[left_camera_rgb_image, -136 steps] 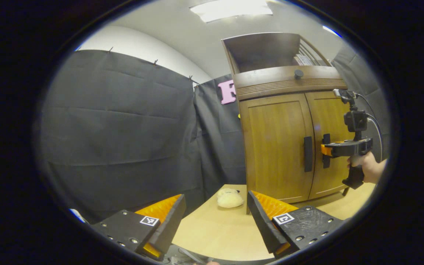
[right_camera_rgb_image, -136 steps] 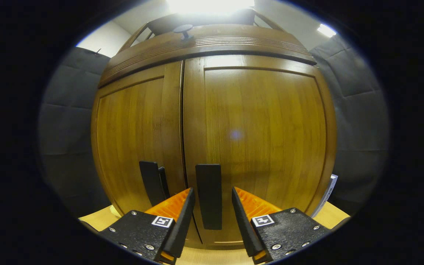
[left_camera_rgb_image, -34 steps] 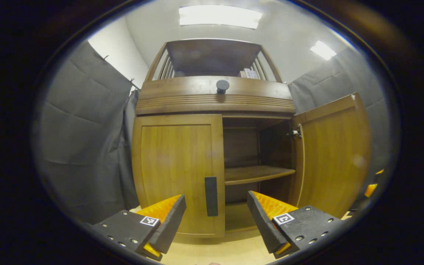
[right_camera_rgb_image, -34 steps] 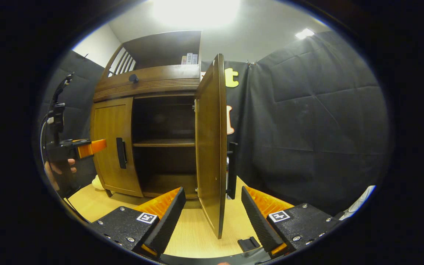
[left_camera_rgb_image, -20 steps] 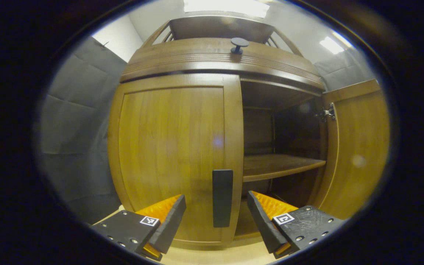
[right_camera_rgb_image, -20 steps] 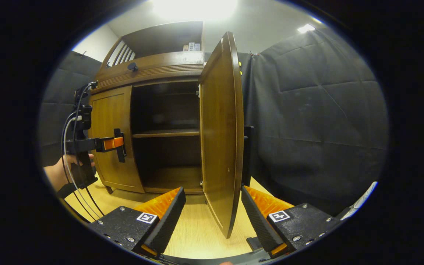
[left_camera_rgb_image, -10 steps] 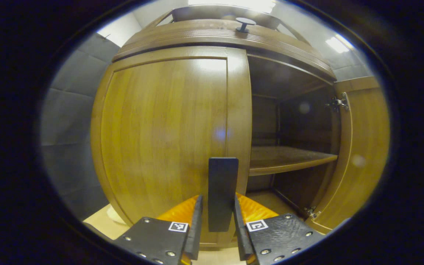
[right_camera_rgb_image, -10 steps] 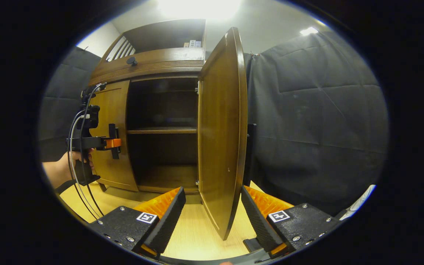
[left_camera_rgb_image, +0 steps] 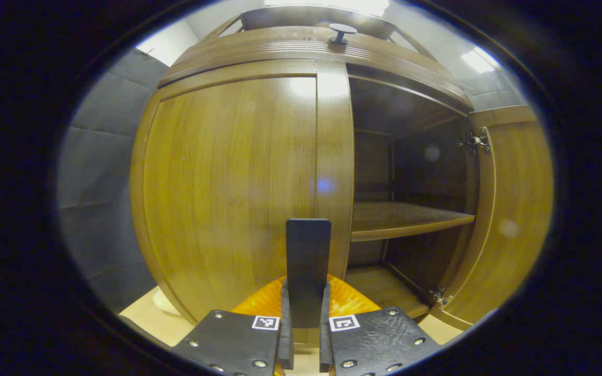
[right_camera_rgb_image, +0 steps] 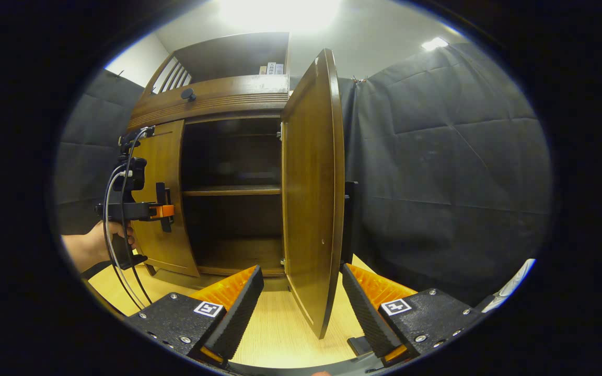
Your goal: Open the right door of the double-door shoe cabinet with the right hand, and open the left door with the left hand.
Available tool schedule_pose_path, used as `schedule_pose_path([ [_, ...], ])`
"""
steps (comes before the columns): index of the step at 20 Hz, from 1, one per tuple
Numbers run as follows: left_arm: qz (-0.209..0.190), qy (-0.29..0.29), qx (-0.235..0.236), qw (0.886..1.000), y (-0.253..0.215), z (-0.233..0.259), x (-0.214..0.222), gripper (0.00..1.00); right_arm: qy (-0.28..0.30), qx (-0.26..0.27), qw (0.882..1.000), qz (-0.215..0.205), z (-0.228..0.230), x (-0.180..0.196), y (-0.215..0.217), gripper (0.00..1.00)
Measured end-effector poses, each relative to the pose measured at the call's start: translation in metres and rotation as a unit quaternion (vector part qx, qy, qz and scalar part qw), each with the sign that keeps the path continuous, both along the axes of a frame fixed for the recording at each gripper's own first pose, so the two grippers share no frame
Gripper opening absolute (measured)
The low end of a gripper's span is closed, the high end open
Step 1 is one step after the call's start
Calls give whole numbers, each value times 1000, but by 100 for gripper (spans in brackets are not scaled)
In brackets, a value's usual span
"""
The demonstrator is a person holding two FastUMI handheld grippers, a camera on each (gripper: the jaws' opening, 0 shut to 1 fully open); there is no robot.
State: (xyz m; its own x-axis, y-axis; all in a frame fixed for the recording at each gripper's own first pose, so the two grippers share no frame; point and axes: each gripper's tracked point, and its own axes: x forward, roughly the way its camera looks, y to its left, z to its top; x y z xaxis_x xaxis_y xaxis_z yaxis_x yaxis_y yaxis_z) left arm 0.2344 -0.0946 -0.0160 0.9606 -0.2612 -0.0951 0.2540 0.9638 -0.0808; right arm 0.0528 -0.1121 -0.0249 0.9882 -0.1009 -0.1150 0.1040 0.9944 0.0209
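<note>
Now the left tool point(left_camera_rgb_image: 303, 334) has closed on the black upright bar handle point(left_camera_rgb_image: 308, 266) of the left door point(left_camera_rgb_image: 238, 183) of the brown wooden double-door shoe cabinet point(left_camera_rgb_image: 311, 47); half a second ago its fingers stood a little apart on either side of that handle, and a second ago they were spread wide and short of it. That door is still flush with the cabinet front, so the grip looks settled and the pull outward has yet to begin. The right door point(right_camera_rgb_image: 311, 193) already stands swung wide, edge-on in the right gripper view, baring the dark interior and its wooden shelf point(left_camera_rgb_image: 405, 216). The right tool point(right_camera_rgb_image: 301, 297) is spread open with the lower edge of that door between its fingers, neither finger pressing on it, much as it was a moment before. In the same view a hand point(right_camera_rgb_image: 97, 245) holds the left tool at the left door's handle. A round black knob point(left_camera_rgb_image: 340, 32) sits on the cabinet's top ledge, and the light wooden worktop point(right_camera_rgb_image: 275, 324) runs under the doors. Nothing visible seems to block the left door's swing, though black cloth hangs close on that side.
</note>
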Motion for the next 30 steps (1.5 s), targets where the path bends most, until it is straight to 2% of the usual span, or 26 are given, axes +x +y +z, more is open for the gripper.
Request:
schedule_pose_path([
  [1, -1, 0, 1, 1000, 1, 1, -3, 20, 0, 1, 1000, 0, 0, -1, 0, 94],
  [2, -1, 1, 2, 1000, 2, 2, -7, 24, -1, 2, 1000, 0, 1, -2, 0, 94],
  [3, -2, 2, 1, 1000, 3, 2, -10, 19, -2, 3, 1000, 0, 2, -4, 0, 94],
  [5, 1, 4, -1, 1000, 4, 6, -16, 20, -4, 4, 1000, 2, 1, -8, 0, 94],
  [6, 3, 5, -1, 1000, 6, 7, -20, 24, -5, 3, 1000, 4, 2, -9, 1, 94],
  [7, 5, 6, -1, 1000, 8, 6, -23, 24, -6, 2, 1000, 5, 3, -11, 3, 94],
  [8, 8, 7, -3, 1000, 9, 8, -26, 15, -8, 1, 1000, 8, 4, -12, 4, 92],
  [14, 22, 12, -3, 1000, 25, 11, -47, 15, -15, 1, 1000, 23, 9, -18, 20, 94],
  [15, 23, 12, -3, 1000, 28, 9, -51, 19, -16, 1, 1000, 26, 10, -19, 23, 94],
  [17, 27, 16, -5, 999, 33, 7, -55, 19, -18, 3, 999, 32, 14, -23, 30, 94],
  [18, 29, 18, -4, 999, 35, 6, -59, 14, -20, 2, 999, 35, 14, -25, 33, 94],
  [19, 32, 18, -1, 999, 39, 5, -63, 14, -20, 2, 999, 38, 15, -28, 36, 94],
  [20, 34, 18, 1, 999, 42, 4, -67, 19, -20, 2, 999, 41, 14, -29, 36, 92],
  [21, 37, 18, 2, 999, 46, 4, -68, 19, -20, 2, 999, 44, 14, -29, 36, 94],
  [24, 46, 22, 0, 999, 57, 2, -73, 14, -22, 3, 998, 56, 14, -33, 41, 94],
  [26, 49, 24, 1, 999, 64, 1, -82, 24, -23, 5, 998, 62, 15, -34, 42, 94],
  [29, 67, 21, 8, 997, 80, 0, -85, 14, -26, 10, 997, 74, 15, -35, 44, 94],
  [30, 76, 19, 10, 997, 86, 0, -87, 18, -25, 11, 996, 79, 14, -36, 44, 94],
])
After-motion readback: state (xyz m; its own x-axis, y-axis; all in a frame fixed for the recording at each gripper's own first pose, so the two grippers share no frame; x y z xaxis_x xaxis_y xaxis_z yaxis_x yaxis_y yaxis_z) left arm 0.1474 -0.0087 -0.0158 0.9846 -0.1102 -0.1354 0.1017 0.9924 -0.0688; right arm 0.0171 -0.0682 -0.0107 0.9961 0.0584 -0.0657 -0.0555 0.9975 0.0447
